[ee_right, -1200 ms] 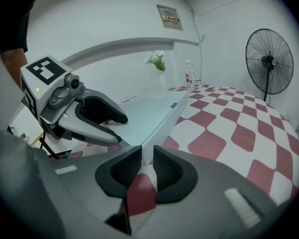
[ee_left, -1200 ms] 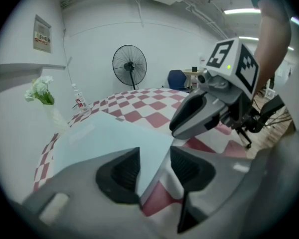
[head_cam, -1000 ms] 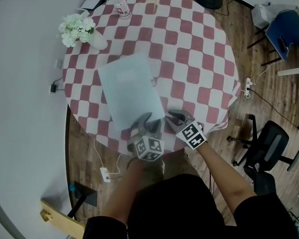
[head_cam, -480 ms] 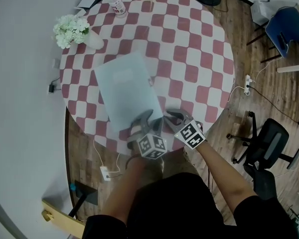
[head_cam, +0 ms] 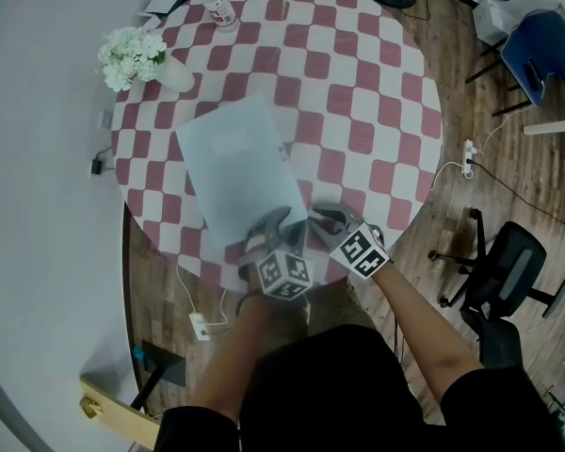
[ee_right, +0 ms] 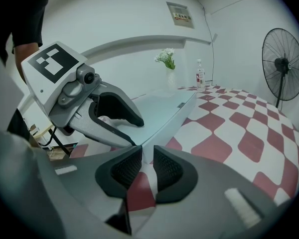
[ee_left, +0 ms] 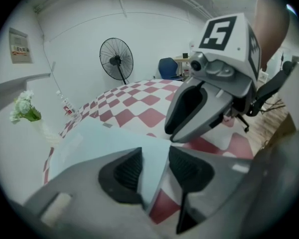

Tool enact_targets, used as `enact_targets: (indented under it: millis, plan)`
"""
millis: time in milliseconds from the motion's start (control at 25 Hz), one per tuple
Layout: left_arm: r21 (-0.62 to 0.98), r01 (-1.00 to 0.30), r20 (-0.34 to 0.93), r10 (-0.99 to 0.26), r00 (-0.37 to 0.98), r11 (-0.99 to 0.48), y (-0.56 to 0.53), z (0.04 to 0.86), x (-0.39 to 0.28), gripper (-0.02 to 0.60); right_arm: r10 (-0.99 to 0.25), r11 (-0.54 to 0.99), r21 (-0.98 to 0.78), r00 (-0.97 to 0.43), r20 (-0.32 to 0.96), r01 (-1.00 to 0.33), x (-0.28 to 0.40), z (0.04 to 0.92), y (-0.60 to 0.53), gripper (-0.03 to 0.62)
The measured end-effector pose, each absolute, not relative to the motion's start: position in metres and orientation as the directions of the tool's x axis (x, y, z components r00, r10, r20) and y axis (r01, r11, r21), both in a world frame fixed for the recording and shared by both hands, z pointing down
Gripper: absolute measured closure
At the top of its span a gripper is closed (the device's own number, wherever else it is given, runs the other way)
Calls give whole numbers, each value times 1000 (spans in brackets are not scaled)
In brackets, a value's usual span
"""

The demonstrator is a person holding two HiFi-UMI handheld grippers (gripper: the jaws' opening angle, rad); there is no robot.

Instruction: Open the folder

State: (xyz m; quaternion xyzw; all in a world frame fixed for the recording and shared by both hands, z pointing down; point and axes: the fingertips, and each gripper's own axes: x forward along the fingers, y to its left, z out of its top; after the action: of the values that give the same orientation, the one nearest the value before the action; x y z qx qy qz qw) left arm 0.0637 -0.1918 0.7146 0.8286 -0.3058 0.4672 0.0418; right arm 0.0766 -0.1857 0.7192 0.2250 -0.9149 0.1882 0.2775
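The round checked tabletop [head_cam: 377, 83] carries the pale blue folder [head_cam: 235, 168], closed and flat. In the head view it lies toward the 8 o'clock sector, with its near corner pointing to 5 o'clock. Both claws meet at that corner. The left claw [ee_left: 154, 171] has just been closing. Its jaws stand apart with the folder's edge between them, and the pads do not yet press on it. The right claw [ee_right: 147, 166] shows a narrow gap between its jaws, with the corner tip at the mouth of that gap and nothing visibly clamped. The step in hand appears to be separating the top cover. To do it well, catch only the upper sheet with the left claw, steady the lower sheet at the corner with the right claw, then lift in an arc toward 10 o'clock. Taking both sheets would probably raise the whole folder. The flowers [head_cam: 132, 55] stand at 10 o'clock and the bottle [head_cam: 218, 6] at 11 o'clock, well apart from the folder. The cover label [head_cam: 232, 143] and the bottle's red print are too small to read.
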Motion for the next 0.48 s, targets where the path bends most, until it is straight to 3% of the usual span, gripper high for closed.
enact_targets:
  millis: [80, 200, 480]
  plan:
    - [-204, -545, 796, -462, 392, -813, -191, 712, 65, 419, -304, 830, -225, -753, 584, -510, 76, 717, -185, 515]
    - [-190, -557, 778, -470, 417, -809, -189, 705, 69, 485, -302, 831, -231, -760, 576, -506, 74, 713, -184, 513]
    - [-189, -579, 754, -496, 432, -793, -190, 693, 71, 528, -323, 797, -285, -775, 544, -532, 69, 706, -190, 514]
